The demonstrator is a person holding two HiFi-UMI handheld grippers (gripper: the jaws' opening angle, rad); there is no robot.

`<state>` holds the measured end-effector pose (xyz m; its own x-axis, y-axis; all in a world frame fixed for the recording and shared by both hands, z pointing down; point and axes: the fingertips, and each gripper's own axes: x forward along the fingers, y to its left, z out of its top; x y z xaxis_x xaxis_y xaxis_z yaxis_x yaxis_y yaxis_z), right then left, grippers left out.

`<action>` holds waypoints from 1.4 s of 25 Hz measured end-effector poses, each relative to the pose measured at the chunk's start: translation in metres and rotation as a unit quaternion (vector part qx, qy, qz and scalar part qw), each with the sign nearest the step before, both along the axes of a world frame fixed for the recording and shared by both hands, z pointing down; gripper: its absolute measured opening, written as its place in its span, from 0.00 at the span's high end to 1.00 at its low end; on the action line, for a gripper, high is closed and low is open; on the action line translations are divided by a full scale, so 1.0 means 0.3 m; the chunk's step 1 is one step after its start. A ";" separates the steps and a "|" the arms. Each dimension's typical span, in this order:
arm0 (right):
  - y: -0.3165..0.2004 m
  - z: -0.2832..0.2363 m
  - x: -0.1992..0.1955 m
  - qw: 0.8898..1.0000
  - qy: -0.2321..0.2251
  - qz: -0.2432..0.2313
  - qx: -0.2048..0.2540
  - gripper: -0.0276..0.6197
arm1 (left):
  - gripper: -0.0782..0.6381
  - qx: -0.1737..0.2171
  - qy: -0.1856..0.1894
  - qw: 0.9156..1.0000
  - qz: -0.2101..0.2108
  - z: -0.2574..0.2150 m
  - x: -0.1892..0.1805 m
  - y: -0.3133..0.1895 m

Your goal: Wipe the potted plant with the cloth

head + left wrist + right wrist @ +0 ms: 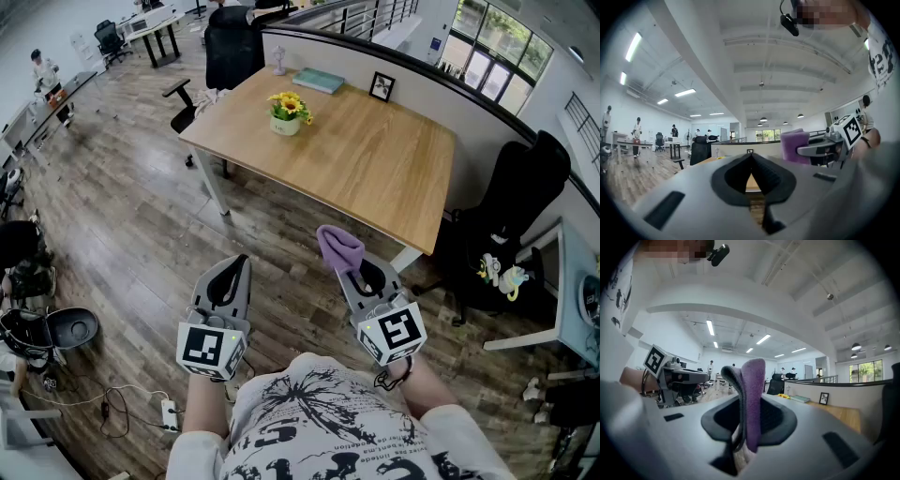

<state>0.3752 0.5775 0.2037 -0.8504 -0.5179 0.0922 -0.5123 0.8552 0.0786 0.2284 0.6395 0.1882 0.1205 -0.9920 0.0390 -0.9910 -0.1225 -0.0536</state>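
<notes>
Head view: right gripper point(356, 272) clamps cloth point(339, 247); left gripper point(228, 279) clenched, empty. Approach step; plant point(289, 112) well apart on table point(375, 159). Next: carry cloth to plant.

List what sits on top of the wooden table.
On the wooden table: a potted plant with yellow flowers, a teal book, a black picture frame and a small pale object. Whatever lies under the book is covered.
</notes>
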 end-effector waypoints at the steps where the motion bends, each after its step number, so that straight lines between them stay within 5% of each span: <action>1: 0.000 -0.001 -0.006 1.000 -0.001 0.000 0.001 0.84 | 0.88 0.000 -0.001 1.000 0.001 0.000 -0.004 -0.002; 20: -0.102 0.061 -0.165 0.999 -0.001 0.017 -0.046 0.84 | 0.88 -0.032 0.025 0.999 -0.004 0.083 -0.174 -0.078; 27: -0.367 0.141 -0.278 0.998 -0.005 0.008 -0.068 0.83 | 0.89 -0.041 0.020 0.999 -0.028 0.146 -0.297 -0.293; 33: -0.772 0.177 -0.415 0.996 -0.011 0.003 -0.086 0.83 | 0.88 -0.042 0.027 0.998 -0.033 0.164 -0.423 -0.653; 34: -0.847 0.174 -0.443 0.996 -0.011 0.000 -0.087 0.83 | 0.83 -0.035 0.032 0.998 -0.031 0.153 -0.447 -0.728; 35: -0.923 0.168 -0.470 0.996 -0.011 -0.002 -0.086 0.83 | 0.58 -0.027 0.036 0.999 -0.026 0.139 -0.467 -0.805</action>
